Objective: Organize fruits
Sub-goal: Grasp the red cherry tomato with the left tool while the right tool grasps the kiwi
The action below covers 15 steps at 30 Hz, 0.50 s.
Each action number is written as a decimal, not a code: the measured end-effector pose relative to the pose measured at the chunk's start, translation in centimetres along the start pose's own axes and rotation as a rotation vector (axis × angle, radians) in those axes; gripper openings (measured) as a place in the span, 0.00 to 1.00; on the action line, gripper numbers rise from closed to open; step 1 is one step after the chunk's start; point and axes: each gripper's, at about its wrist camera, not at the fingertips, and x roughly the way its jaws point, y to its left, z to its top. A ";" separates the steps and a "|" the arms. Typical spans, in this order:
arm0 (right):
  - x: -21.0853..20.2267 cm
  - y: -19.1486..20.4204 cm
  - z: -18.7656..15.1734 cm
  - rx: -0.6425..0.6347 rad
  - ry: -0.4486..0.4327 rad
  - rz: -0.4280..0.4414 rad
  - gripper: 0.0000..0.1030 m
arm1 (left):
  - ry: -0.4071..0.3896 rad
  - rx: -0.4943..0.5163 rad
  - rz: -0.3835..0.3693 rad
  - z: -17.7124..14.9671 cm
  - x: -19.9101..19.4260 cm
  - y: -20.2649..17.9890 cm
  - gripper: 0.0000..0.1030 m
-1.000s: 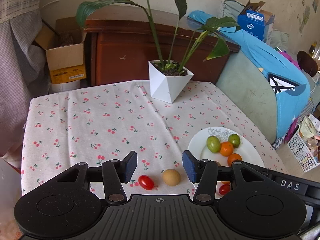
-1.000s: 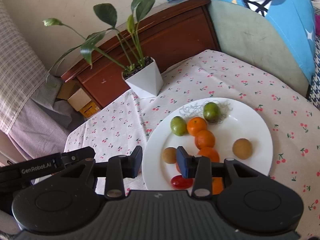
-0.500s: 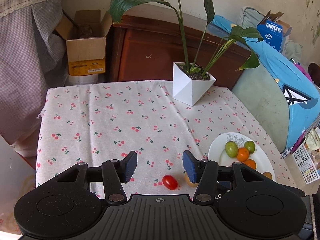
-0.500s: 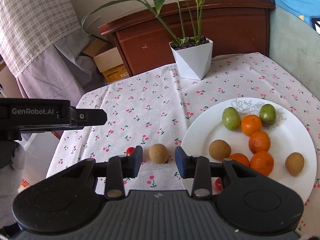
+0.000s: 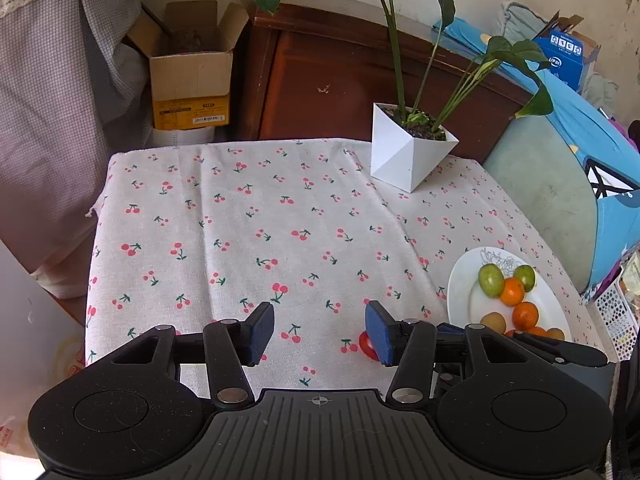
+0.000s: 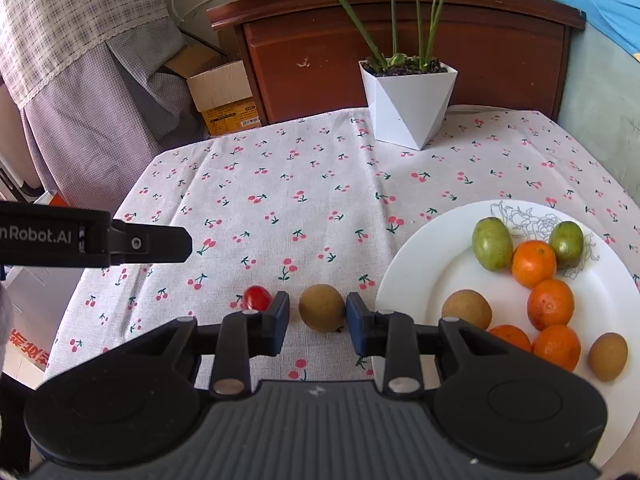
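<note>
Brown fruit lay between the closing right gripper pads, right pad touching; left gripper stood spread, empty, beside cherry tomato.

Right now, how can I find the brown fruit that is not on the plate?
Find the white plate on the cherry-print tablecloth. Just left of its rim, on the cloth, lies a round brown fruit, between the right gripper's closing fingers. The small red tomato beside it is red; the other brown fruits are plated.

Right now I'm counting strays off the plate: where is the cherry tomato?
In the right wrist view the cherry tomato lies on the cherry-print tablecloth, just left of the right gripper and the brown fruit between its closing jaws.
</note>
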 end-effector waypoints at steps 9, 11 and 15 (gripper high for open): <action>0.1 -0.3 -0.1 0.032 0.003 0.004 0.25 | 0.006 0.015 0.000 -0.4 0.3 0.0 0.48; -0.3 -0.8 0.2 0.070 -0.009 0.014 0.25 | 0.007 0.027 -0.004 -0.7 0.5 -0.2 0.48; -1.6 -1.8 0.6 0.129 -0.049 0.023 0.25 | 0.019 0.067 -0.018 -1.6 1.2 -1.0 0.48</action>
